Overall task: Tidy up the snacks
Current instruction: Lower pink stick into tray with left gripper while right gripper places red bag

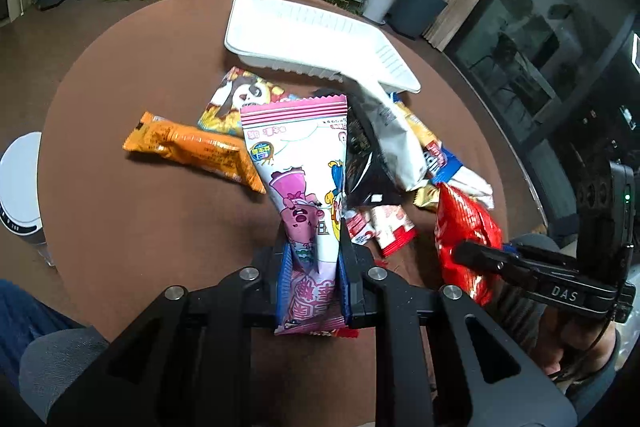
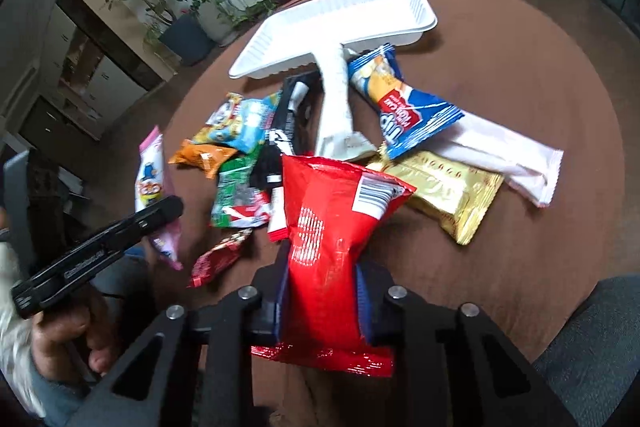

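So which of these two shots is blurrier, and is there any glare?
Right wrist view: softer; the left gripper and pink packet smear at the left edge, and glare spots the red packet. Left wrist view: sharper, with sheen on the orange packet; both bend at the edges.

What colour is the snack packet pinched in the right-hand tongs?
Shiny red packet with a white barcode label, clearest in the right wrist view.

A round brown table (image 1: 120,227) carries a white tray (image 1: 304,35) at its far side and a loose heap of snack packets (image 2: 452,195) nearer.
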Tool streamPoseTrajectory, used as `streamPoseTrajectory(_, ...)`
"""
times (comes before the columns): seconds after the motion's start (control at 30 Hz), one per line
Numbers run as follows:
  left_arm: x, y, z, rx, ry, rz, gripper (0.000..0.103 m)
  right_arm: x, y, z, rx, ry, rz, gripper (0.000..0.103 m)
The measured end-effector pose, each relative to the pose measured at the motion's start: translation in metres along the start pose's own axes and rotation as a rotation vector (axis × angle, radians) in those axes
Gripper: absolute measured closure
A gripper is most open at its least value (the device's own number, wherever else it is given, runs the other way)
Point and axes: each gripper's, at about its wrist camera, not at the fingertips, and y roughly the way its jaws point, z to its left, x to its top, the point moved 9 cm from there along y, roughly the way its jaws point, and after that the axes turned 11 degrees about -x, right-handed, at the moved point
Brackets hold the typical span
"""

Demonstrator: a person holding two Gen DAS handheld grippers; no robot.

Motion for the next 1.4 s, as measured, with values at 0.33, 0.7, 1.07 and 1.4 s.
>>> streamPoseTrajectory(0.33,0.072,0.011,0.001,-0.023,0.091,-0.003,0.086,0.070,-0.034,-0.043,0.015,0.083,-0.117,0.074)
streamPoseTrajectory(0.7,0.206,0.088,0.037,0.087,0.165,0.084,0.086,0.230,0.015,-0.045,-0.038,0.039,-0.141,0.074)
streamPoseTrajectory(1.07,0.217,0.166,0.082,0.210,0.173,0.248,0.086,0.262,0.106,-0.023,-0.109,-0.060,0.009,0.074)
streamPoseTrajectory(1.4,0.205,0.193,0.078,0.292,0.220,0.303,0.085,0.252,0.132,-0.035,-0.192,-0.094,0.068,0.071)
